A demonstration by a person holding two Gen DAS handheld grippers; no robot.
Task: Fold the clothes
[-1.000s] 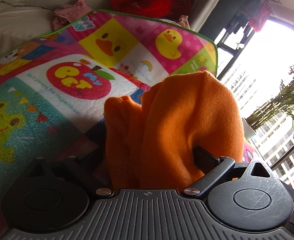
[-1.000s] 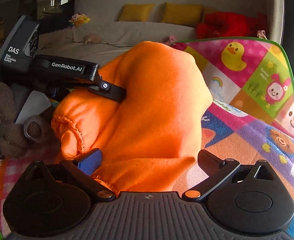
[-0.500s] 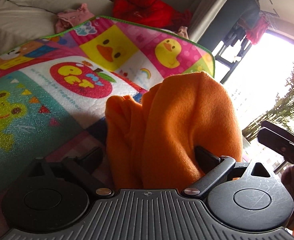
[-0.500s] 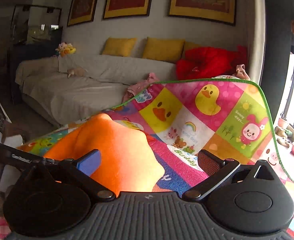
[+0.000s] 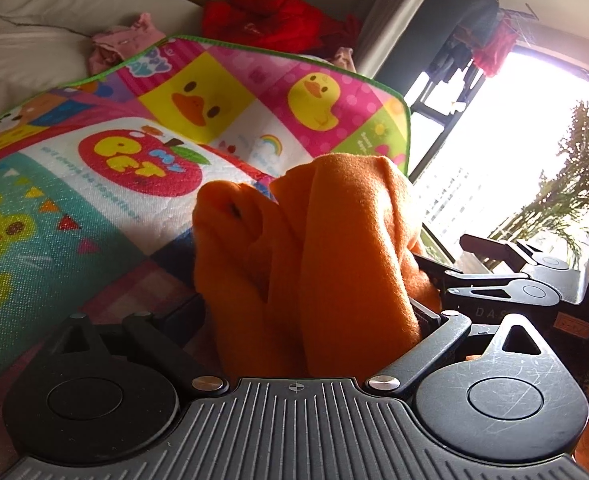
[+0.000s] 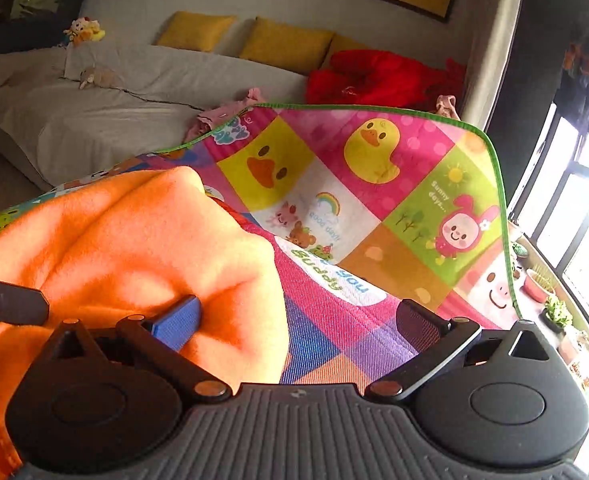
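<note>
An orange fleece garment [image 5: 326,252] is bunched up over a colourful cartoon play mat [image 5: 94,184]. My left gripper [image 5: 306,312] has the bunched cloth filling the space between its wide-set fingers, which are partly hidden by it. The right gripper's body [image 5: 534,280] shows at the right in the left wrist view. In the right wrist view the garment [image 6: 134,248] lies at the left, draped over my left blue finger pad [image 6: 178,326]. My right gripper [image 6: 294,324] is open, with the mat [image 6: 374,216] visible between its fingers.
A grey sofa [image 6: 114,100] with yellow cushions [image 6: 286,42] stands behind the mat. A red garment [image 6: 374,76] and a pink garment [image 6: 230,110] lie on it. A bright window [image 5: 514,152] and small potted plants [image 6: 542,284] are at the right.
My right gripper has swung from facing the garment to its right side. The garment now sits at the left edge of its view. The right gripper has come into the left wrist view.
</note>
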